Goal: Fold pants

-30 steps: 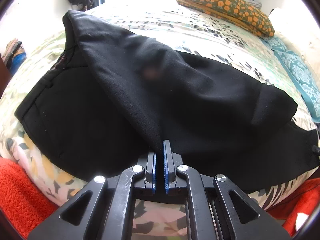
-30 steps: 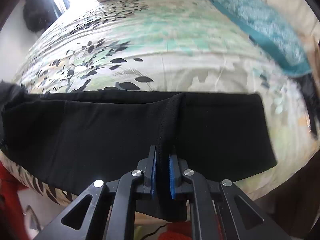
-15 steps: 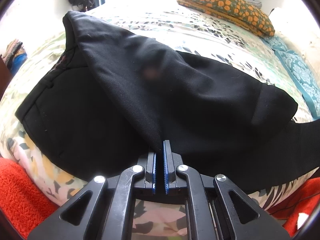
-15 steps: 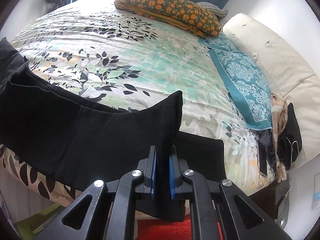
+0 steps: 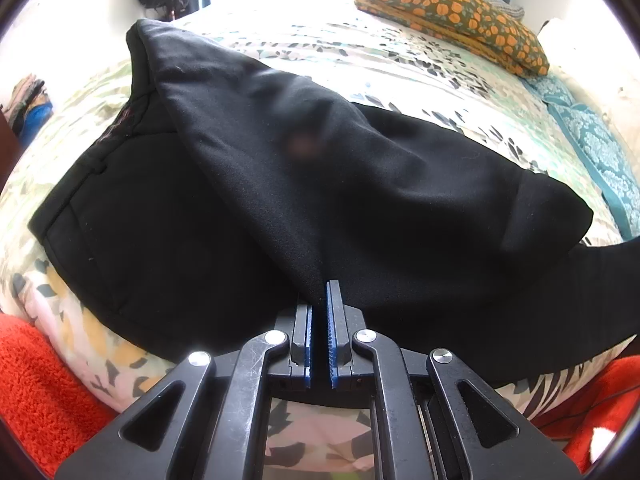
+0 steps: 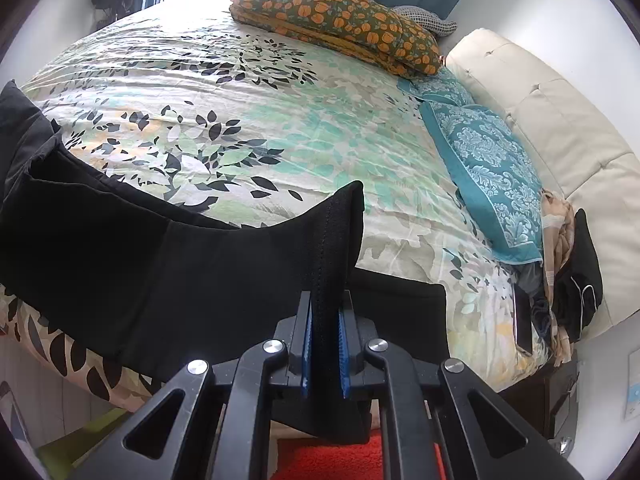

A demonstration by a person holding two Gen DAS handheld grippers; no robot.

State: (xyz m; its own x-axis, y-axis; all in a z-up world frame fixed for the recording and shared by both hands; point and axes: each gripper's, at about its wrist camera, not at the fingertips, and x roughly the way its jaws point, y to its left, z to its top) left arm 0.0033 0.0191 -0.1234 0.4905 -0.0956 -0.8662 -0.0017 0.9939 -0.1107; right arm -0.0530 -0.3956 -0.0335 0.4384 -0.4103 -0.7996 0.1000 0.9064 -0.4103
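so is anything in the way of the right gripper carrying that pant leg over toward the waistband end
Nothing visible blocks it. The right gripper is shut on the hem of the black pants, lifted above the bedspread. Only flat pant fabric lies leftward; the pumpkin-print pillow and teal pillow sit well clear.

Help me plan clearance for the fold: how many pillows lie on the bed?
3 visible: orange-patterned pillow at the far side, grey pillow half hidden behind it, teal pillow by the cream headboard. More may be hidden.
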